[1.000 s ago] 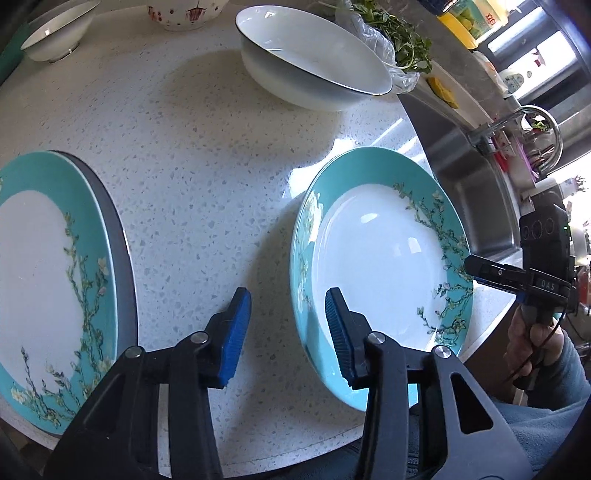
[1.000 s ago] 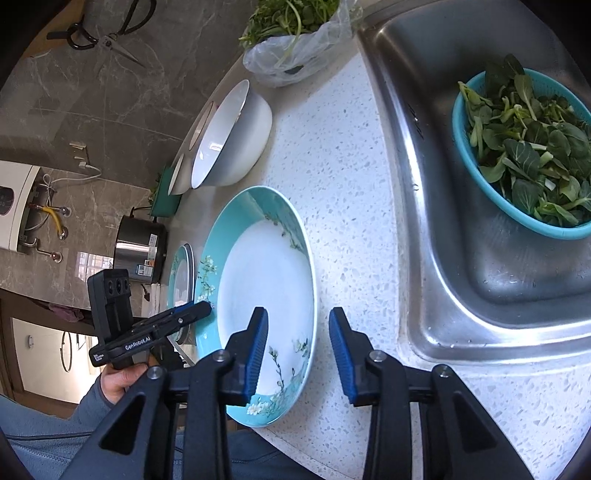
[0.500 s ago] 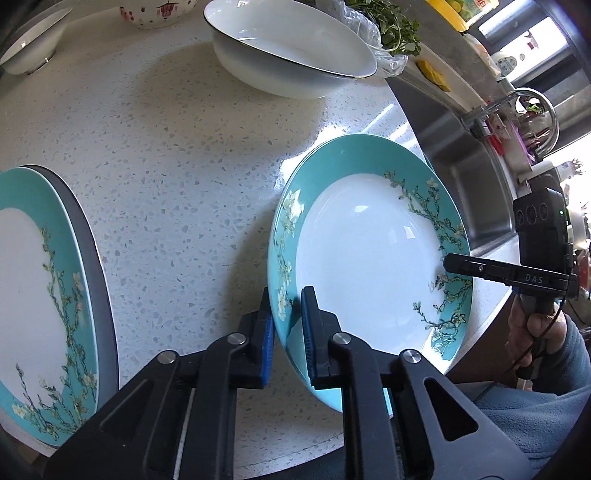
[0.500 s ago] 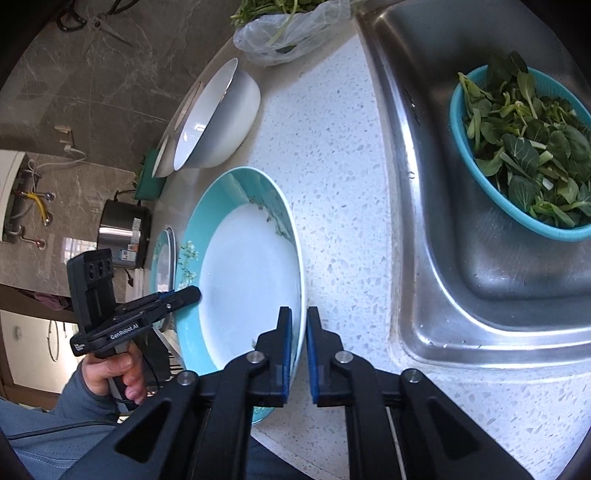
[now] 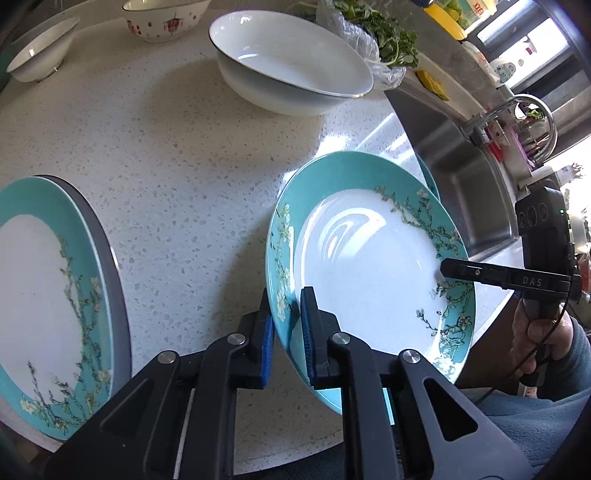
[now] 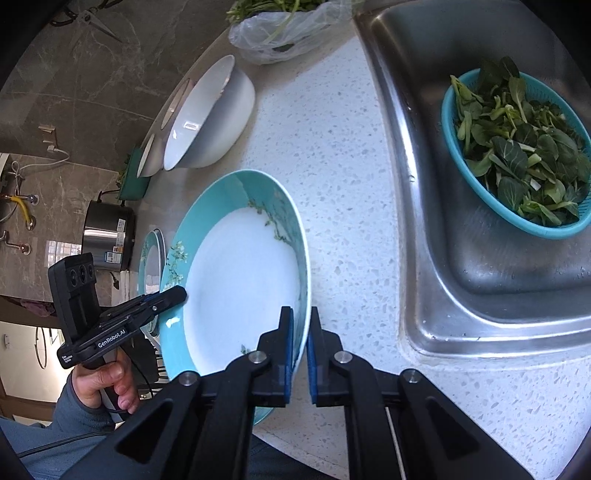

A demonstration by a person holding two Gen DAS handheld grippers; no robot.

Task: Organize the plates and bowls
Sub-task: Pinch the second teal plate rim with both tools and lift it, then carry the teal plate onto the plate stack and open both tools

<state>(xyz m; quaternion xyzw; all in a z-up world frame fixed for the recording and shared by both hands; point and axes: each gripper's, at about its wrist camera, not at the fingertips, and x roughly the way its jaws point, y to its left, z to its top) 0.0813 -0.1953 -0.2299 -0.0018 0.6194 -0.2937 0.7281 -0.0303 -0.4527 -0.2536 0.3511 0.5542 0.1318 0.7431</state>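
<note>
Plate [image 5: 369, 273] with a teal rim and a white middle fills the centre right of the left wrist view, lifted and tilted above the speckled desk [image 5: 177, 155]. The left tongs [image 5: 286, 332] are clamped on its near left rim, one blue pad under the edge and one on top. The right tongs [image 5: 448, 269] come in from the right edge of that frame and grip the opposite rim, carried by a hand [image 5: 535, 332] in a grey-blue sleeve.

In the right wrist view the same plate [image 6: 240, 280] stands at centre left, and the right tongs [image 6: 299, 332] at the bottom centre are closed on its near right edge. The left tongs [image 6: 177, 295] hold the far rim at the left of the frame.

A second matching plate [image 5: 40, 295] lies flat at the lower left of the left wrist view, on a grey plate whose rim shows beyond it. A big white bowl [image 5: 291, 70] sits at upper centre, a patterned bowl [image 5: 162, 18] at the top and a small white bowl [image 5: 40, 48] at upper left. A bag of greens [image 5: 373, 44] lies just beside the big bowl. In the sink [image 6: 480, 277] at the right of the right wrist view stands a teal basket [image 6: 461, 147] of leaves.
</note>
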